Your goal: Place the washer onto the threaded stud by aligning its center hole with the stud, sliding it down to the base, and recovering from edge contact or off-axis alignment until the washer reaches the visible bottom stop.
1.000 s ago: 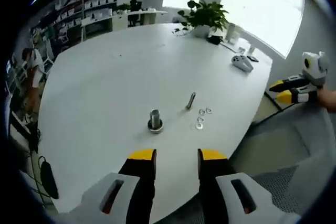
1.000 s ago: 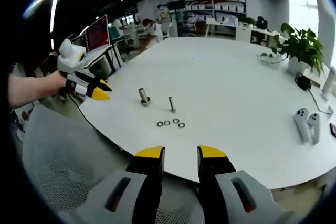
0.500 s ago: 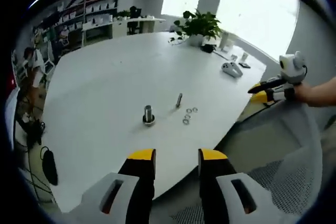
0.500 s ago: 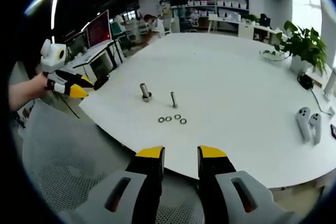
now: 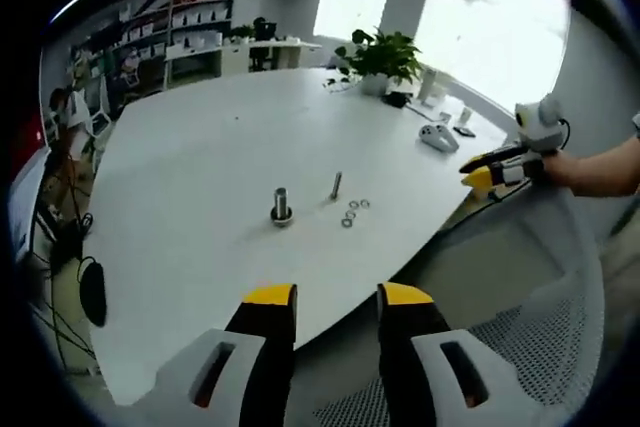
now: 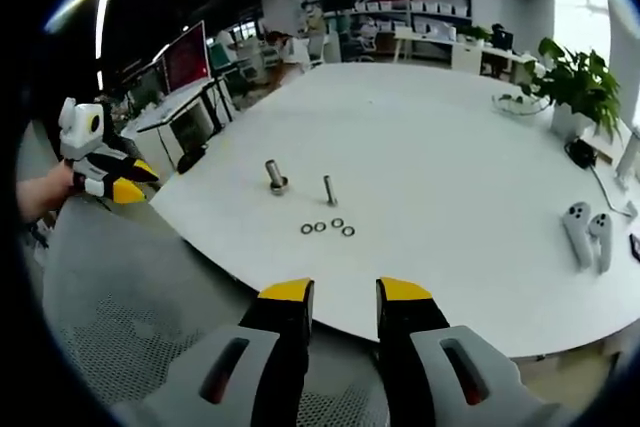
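Several small metal washers (image 5: 352, 212) (image 6: 326, 227) lie loose on the white table. Beside them stands a thin threaded stud (image 5: 336, 186) (image 6: 328, 190), and a thicker stud on a round base (image 5: 281, 206) (image 6: 274, 177) stands a little further off. My left gripper (image 5: 333, 299) hangs open off the table's near edge with nothing between its jaws; it also appears at the left of the right gripper view (image 6: 112, 183). My right gripper (image 6: 342, 295) is open and empty too, back from the table edge, and appears at the right of the left gripper view (image 5: 490, 169).
The white table (image 5: 200, 167) (image 6: 430, 157) is large and rounded. A potted plant (image 5: 380, 52) (image 6: 575, 87) and two white controllers (image 6: 585, 232) (image 5: 437, 137) stand at its far side. A grey mesh chair (image 5: 520, 327) (image 6: 120, 327) sits under both grippers. Shelves and desks fill the room behind.
Both grippers have drawn back from the table, so the studs and washers look smaller. The other hand's gripper has drifted outward in each view. Nothing on the table has moved.
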A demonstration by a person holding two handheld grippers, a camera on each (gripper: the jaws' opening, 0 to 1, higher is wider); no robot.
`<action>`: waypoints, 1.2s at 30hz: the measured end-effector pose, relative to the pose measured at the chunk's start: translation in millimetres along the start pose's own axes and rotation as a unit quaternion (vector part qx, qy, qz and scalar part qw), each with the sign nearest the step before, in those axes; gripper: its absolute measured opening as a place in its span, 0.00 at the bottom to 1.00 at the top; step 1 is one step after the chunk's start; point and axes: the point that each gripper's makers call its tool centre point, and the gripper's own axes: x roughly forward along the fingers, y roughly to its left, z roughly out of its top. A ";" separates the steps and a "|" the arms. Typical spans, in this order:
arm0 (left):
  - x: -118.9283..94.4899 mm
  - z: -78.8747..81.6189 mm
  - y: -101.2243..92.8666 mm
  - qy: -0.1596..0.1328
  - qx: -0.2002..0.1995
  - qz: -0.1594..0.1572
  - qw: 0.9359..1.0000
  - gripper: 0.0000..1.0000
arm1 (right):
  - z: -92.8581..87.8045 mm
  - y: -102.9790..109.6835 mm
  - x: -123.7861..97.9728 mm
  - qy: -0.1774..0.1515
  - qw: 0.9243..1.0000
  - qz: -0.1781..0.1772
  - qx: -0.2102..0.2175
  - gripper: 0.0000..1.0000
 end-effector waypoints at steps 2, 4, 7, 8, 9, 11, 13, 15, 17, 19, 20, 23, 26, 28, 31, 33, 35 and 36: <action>-0.3 2.2 -2.5 -0.012 -0.002 0.001 1.000 0.30 | -0.5 0.2 -0.1 0.002 1.000 0.000 0.000 0.27; 1.5 1.0 -1.9 -0.010 0.012 0.010 1.000 0.30 | -0.4 -0.1 -0.1 0.001 1.000 -0.001 0.001 0.27; 1.6 4.1 -0.2 -0.017 0.021 0.018 0.999 0.29 | -0.6 -0.3 0.0 0.002 1.000 -0.001 0.002 0.27; 1.6 4.2 0.6 -0.018 0.021 0.018 0.999 0.29 | -0.4 -0.4 -0.1 0.001 1.000 -0.001 0.002 0.27; 2.1 3.3 1.3 -0.016 0.021 0.018 0.999 0.29 | -0.1 -0.5 -0.5 0.000 1.000 -0.001 0.003 0.27; 3.3 1.5 1.6 -0.015 0.020 0.018 1.000 0.28 | 0.0 -1.0 -0.8 -0.001 1.000 -0.002 0.006 0.27; 4.7 0.6 1.8 -0.015 0.019 0.018 1.000 0.28 | -0.6 -1.2 -0.8 -0.001 1.000 -0.002 0.009 0.27; 7.5 -2.3 -0.8 -0.012 0.013 0.007 1.000 0.29 | -1.4 -0.5 -0.2 0.002 1.000 -0.001 0.010 0.27; 8.9 -5.1 -2.6 -0.004 0.016 0.004 1.000 0.29 | -1.7 1.2 0.1 0.005 1.000 0.002 0.007 0.28; 8.6 -4.9 -2.8 -0.005 0.025 0.008 1.000 0.29 | -2.3 2.0 0.2 0.006 1.000 0.005 0.007 0.28; 8.5 -4.4 -2.8 -0.006 0.025 0.007 1.000 0.29 | -2.4 2.0 0.1 0.006 1.000 0.005 0.008 0.28; 8.7 -3.7 -0.9 -0.007 0.023 0.009 1.000 0.29 | -1.5 2.6 0.2 0.006 1.000 0.007 0.008 0.28; 7.7 -1.7 -0.5 -0.014 0.022 0.009 1.000 0.29 | -1.3 4.6 0.5 0.007 1.000 0.010 0.002 0.29; 8.0 -2.3 -0.8 -0.012 0.022 0.009 1.000 0.29 | -1.2 5.2 0.6 0.008 1.000 0.011 0.001 0.30; 9.4 -4.5 -4.1 -0.006 0.027 0.001 1.000 0.29 | -0.8 3.2 0.2 0.007 1.000 0.005 0.001 0.30; 9.8 -5.8 -4.8 -0.003 0.028 -0.001 1.000 0.29 | -0.3 1.6 0.3 0.005 1.000 0.004 0.004 0.30; 9.9 -4.8 -6.5 -0.006 0.027 -0.006 1.000 0.29 | -2.7 1.7 1.0 0.013 1.000 0.002 0.001 0.30; 9.9 -5.2 -6.1 -0.005 0.027 -0.006 1.000 0.29 | -3.9 1.9 1.5 0.018 1.000 0.001 -0.001 0.31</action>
